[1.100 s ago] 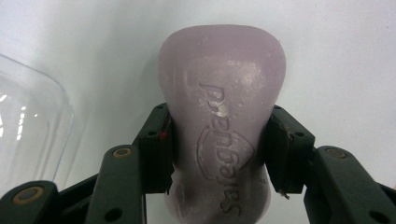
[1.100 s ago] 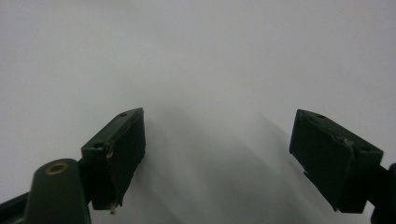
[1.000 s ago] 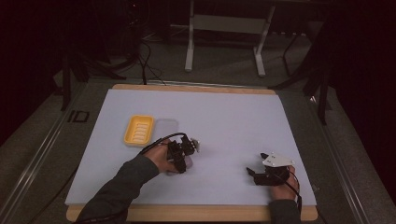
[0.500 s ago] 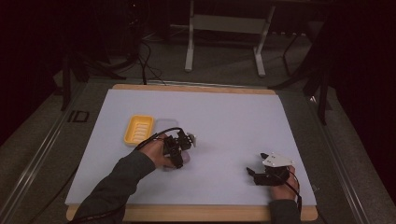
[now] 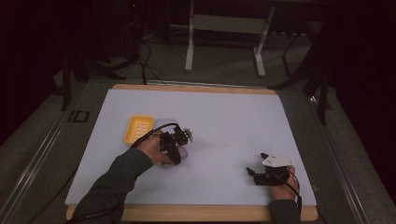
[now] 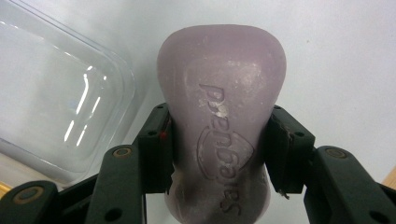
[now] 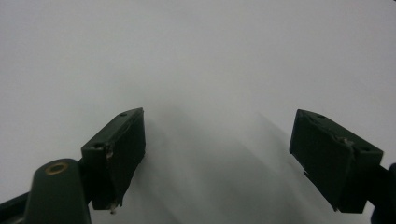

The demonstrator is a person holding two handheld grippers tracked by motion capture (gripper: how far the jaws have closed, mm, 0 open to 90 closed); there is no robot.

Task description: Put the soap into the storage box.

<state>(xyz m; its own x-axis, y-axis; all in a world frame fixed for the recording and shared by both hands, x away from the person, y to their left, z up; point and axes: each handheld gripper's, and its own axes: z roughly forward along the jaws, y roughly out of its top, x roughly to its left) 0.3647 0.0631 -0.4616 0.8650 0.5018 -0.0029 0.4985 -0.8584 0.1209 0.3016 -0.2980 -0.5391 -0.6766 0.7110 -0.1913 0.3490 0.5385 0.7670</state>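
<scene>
Soap bar [image 6: 219, 116] clamped in left gripper [image 6: 219, 154] (waist grip prevents slipping), beside clear lid [image 6: 56, 107]; right gripper [image 7: 217, 154] open, idle.

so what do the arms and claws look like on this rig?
Both handheld units are black. The left claw has blocky black jaws with brass-coloured pivot pins, and a black cable loops from it. The right claw has matching black pads with chipped edges and a pale grey three-cornered plate on top. The left forearm wears a dark grey sleeve.
</scene>
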